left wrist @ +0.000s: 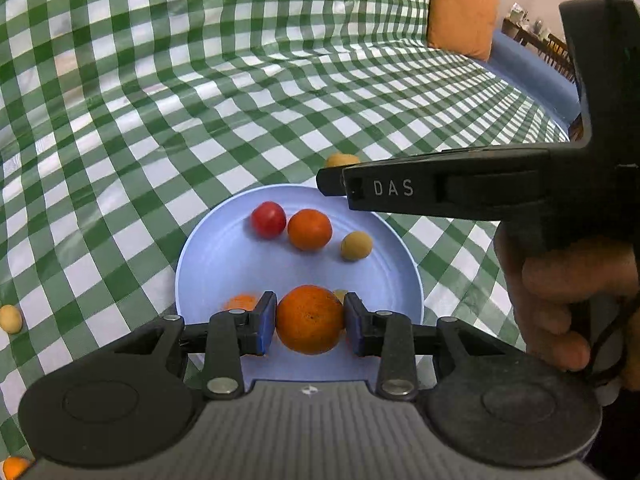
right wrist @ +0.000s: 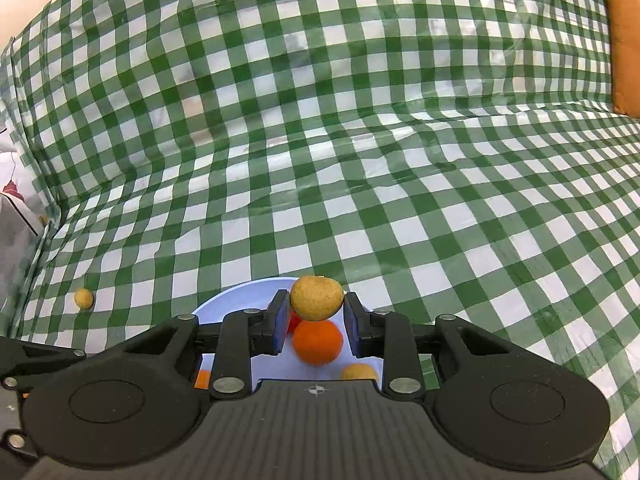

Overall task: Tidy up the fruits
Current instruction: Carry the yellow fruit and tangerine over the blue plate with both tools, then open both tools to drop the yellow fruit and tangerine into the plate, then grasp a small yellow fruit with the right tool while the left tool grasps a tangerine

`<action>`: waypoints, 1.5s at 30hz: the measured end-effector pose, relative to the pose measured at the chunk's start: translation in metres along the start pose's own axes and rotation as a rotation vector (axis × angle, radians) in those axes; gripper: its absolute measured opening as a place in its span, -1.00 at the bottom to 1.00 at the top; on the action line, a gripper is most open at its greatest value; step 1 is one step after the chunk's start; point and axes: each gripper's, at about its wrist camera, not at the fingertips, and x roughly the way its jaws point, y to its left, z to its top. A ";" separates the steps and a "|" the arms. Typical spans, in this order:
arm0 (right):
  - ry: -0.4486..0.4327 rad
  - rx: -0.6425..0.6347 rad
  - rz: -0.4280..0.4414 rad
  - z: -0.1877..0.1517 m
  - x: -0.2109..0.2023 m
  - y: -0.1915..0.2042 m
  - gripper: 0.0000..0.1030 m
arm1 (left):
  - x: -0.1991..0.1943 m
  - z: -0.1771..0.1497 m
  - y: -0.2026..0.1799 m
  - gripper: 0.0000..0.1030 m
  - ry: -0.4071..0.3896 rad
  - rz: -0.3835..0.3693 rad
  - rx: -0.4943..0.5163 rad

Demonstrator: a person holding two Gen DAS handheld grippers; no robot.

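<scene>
My left gripper [left wrist: 310,312] is shut on an orange [left wrist: 310,320] just above the near part of a light blue plate [left wrist: 224,264]. On the plate lie a red tomato [left wrist: 269,219], a tangerine [left wrist: 309,229] and a tan round fruit [left wrist: 356,245]. Another orange piece [left wrist: 242,302] is half hidden behind my left finger. My right gripper [right wrist: 316,304] is shut on a tan fruit [right wrist: 316,297] over the plate's far rim [right wrist: 236,296]. In the left wrist view that gripper [left wrist: 332,182] reaches in from the right, held by a hand [left wrist: 560,300].
A green and white checked cloth [right wrist: 360,140] covers the surface. Loose tan fruits lie on it at the left [left wrist: 10,319] [right wrist: 83,298], and an orange [left wrist: 14,467] sits at the near left corner. An orange cushion [left wrist: 460,8] and a blue seat [left wrist: 532,76] stand at the far right.
</scene>
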 end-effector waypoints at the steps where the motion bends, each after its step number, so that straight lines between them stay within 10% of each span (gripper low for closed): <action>1: 0.000 -0.002 0.001 0.000 0.000 0.000 -0.41 | -0.001 0.000 0.000 -0.22 0.001 0.001 0.000; 13: 0.008 -0.024 0.007 0.002 0.003 0.001 -0.39 | -0.006 0.004 0.003 -0.10 -0.014 -0.004 -0.017; 17: 0.001 -0.042 -0.018 0.002 0.003 0.003 0.16 | -0.008 0.004 0.007 0.06 -0.022 0.009 -0.043; 30: -0.011 -0.053 -0.011 0.004 0.006 0.023 0.16 | -0.022 0.001 0.048 0.03 -0.018 0.121 -0.215; 38: -0.014 -0.070 0.000 0.002 0.011 0.046 0.16 | -0.041 -0.008 0.091 -0.30 0.002 0.220 -0.372; 40: -0.013 -0.077 0.007 0.002 0.011 0.052 0.17 | -0.053 -0.012 0.108 -0.66 -0.024 0.256 -0.452; 45: -0.014 -0.095 0.025 0.001 0.013 0.070 0.17 | -0.094 -0.038 0.161 -0.65 -0.072 0.354 -0.695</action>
